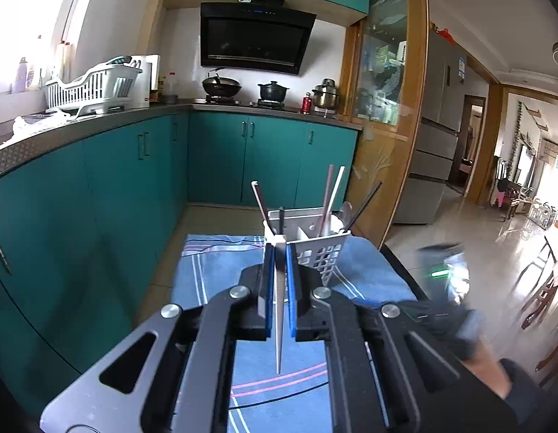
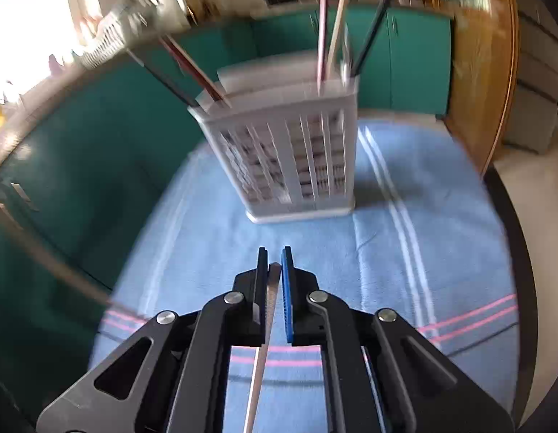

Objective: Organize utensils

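Chopsticks are held one in each gripper. The left gripper [image 1: 279,252] is clamped on a pale chopstick [image 1: 279,324], which runs back between the pads and points down toward the blue cloth [image 1: 214,270]. The right gripper [image 2: 275,256] is likewise closed on a metallic chopstick [image 2: 268,310], its tip just clear of the fingertips and its shaft trailing down under the tool.

The white slotted utensil holder [image 2: 297,158] stands upright on the cloth, ahead of both grippers. Several chopsticks already lean in it: a group at the right-hand end [image 2: 333,25] and a dark and a red one at the left end [image 2: 192,72]. In the left view a spoon [image 1: 345,213] also appears to sit in the right compartment.

Assessment: both sticks are lifted but not yet delivered.

Risks from here:
- Each stick is gripped close to one end, so the long free length may swing or pivot between the pads and miss the opening.
- Leaning sticks already crowd the holder; an incoming tip could strike them and be deflected outside.
- The holder looks light and tall; a sideways push at the rim could tip it or slide it on the cloth.
- The right view is blurred, so its exact alignment cannot be confirmed.
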A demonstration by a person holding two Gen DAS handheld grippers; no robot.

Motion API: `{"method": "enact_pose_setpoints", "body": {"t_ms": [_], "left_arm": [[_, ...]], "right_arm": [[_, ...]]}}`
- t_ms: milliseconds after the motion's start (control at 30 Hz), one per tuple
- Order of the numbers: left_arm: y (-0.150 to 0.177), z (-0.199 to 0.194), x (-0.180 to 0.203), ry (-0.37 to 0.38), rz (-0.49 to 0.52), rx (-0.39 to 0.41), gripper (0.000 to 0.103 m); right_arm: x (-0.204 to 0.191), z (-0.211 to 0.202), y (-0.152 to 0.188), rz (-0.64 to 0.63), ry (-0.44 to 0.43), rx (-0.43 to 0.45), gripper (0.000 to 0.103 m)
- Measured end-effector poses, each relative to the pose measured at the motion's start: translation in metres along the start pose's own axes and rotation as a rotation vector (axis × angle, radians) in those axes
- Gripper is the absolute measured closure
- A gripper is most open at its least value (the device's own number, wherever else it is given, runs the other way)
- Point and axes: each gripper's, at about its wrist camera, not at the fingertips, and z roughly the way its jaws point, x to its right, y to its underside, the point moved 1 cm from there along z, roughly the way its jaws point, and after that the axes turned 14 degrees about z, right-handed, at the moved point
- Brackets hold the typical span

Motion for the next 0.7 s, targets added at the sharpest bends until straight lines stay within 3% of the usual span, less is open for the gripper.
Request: {"method": "enact_pose_setpoints", "body": {"t_ms": [267,700], "left_arm": [[-0.004,-0.003,0.025,0.026,0.051,0.0,0.097],[0.0,0.005,0.031,0.024,0.063,-0.017,0.097]], "right_arm": [[-0.017,-0.117,0.008,-0.029,-0.149,0.17,0.097],[-0.036,-0.163,-0.021,-0.098,-0.14,0.271,0.097]]}}
